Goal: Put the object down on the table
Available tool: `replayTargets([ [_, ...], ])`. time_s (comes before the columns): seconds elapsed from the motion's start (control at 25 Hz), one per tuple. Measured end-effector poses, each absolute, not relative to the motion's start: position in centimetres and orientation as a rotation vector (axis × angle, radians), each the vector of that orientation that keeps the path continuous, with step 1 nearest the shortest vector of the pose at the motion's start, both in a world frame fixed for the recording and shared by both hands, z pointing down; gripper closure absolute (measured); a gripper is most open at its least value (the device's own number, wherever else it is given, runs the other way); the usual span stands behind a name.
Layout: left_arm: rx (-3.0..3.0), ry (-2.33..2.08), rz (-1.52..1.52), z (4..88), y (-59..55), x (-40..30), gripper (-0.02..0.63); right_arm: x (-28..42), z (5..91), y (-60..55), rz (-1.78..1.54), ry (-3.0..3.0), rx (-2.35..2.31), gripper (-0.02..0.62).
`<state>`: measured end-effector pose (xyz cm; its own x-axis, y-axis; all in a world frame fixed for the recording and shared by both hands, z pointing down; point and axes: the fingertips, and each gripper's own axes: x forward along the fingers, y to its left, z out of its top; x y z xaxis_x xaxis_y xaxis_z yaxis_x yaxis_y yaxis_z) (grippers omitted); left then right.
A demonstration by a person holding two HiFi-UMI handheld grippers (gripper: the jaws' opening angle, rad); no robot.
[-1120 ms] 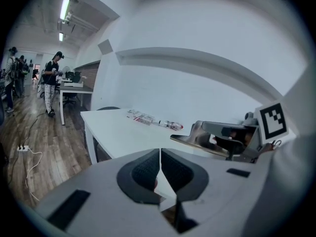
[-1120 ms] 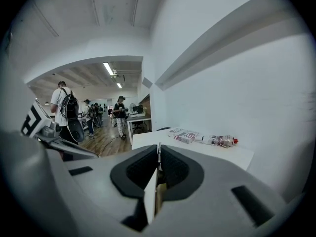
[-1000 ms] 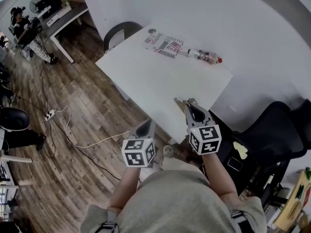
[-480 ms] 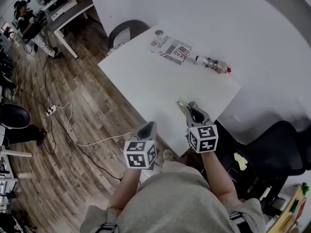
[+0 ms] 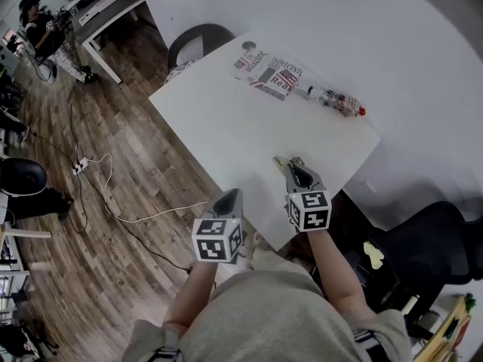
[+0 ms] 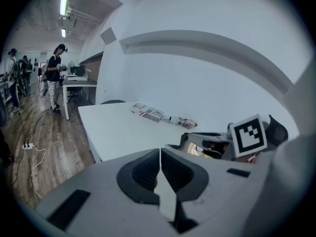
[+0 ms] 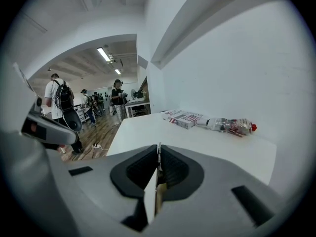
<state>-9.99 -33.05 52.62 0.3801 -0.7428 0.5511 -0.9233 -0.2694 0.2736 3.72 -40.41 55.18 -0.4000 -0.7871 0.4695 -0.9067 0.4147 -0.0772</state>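
Right tongs [image 5: 290,166] clamped on a thin, flat yellowish piece [image 5: 279,161], held over the near end of the white rectangular table [image 5: 219,119] – put-down not done yet.
Left tongs [image 5: 229,198] are pinched together on nothing, off the table's edge above the wood floor. My guess for the next move: lower onto bare tabletop, then ease the jaws apart, well short of the stuff at the far end. Count: two tongs, one held piece, one table, one flag-printed flat carton [image 5: 272,72], one clear plastic bottle with a red cap [image 5: 341,102] lying on its side.
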Motion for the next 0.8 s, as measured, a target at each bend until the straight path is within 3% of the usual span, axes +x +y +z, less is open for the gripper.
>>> replayTargets([
  [0.8, 2.067, -1.4, 0.5, 54.5, -34.6, -8.7, 0.595, 4.9, 60.7, -42.7, 0.546, -2.237, 1.413, 0.571],
])
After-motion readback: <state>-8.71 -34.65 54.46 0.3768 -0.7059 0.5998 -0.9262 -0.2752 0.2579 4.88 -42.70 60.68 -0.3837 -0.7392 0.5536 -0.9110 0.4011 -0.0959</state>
